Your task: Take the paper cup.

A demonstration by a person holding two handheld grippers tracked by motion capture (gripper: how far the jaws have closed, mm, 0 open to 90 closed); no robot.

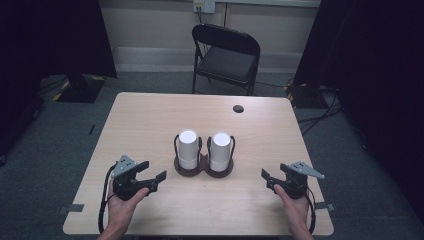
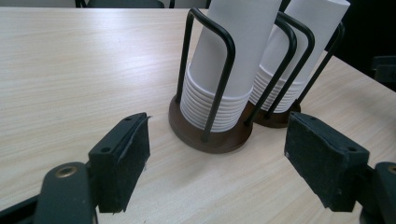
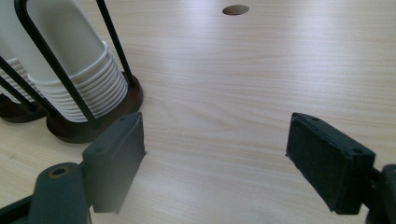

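Dark curtains are hanging on both sides of the room, and a black folding chair (image 1: 226, 56) is standing beyond the far edge of the pale wooden table (image 1: 150, 120) where I am working. I am resting both forearms at the near edge, palms up under the tools, each one angled inward toward the middle. My left gripper (image 1: 161, 176) is sitting near the left corner, its jaws gaping wide with nothing between them; in the left gripper view its pads (image 2: 126, 154) are framing the dark base of the cup holder (image 2: 219, 137) without touching it. My right gripper (image 1: 264, 175) is lying near the right corner, jaws likewise spread and gripping nothing, hovering over bare wood. Between the two, well apart from both, the left cup stack (image 1: 188, 149) and the right cup stack (image 1: 220, 150) are standing upside down, side by side, each caged by black wire loops rising from the holder. Farther back, a small round hole (image 1: 238, 108) is showing in the tabletop.
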